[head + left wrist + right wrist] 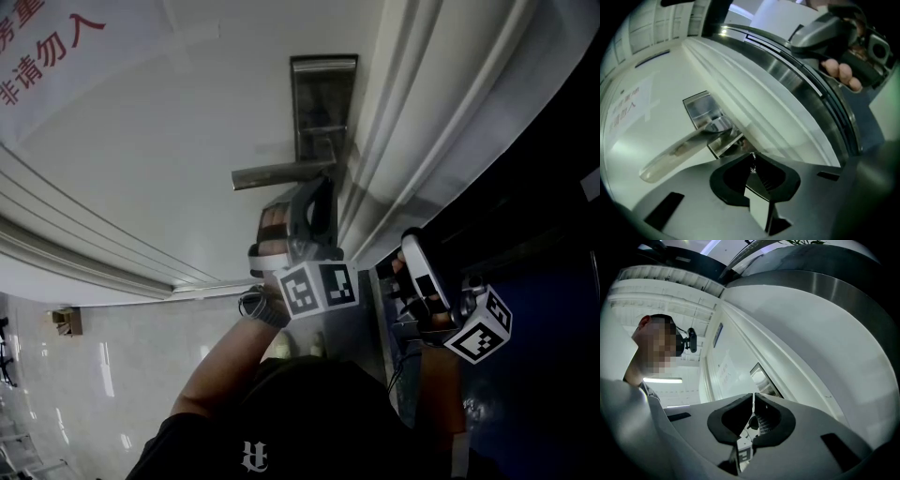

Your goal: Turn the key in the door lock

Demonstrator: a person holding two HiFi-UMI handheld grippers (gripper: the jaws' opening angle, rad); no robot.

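The white door [187,141] carries a steel lock plate [323,94] close to its latch edge, with a lever handle [277,173] reaching toward the door's middle. The right gripper [753,400] hangs off that edge by the frame, jaws pressed together on nothing. The left gripper [322,192] sits at the plate just beside the handle, its jaws pinching a small glinting key [753,165]. The turning step looks in hand. The next move calls for rolling the wrist with a firm pinch, keeping the key straight.

White door [169,122], silver lock plate [323,103], silvery key [753,165].
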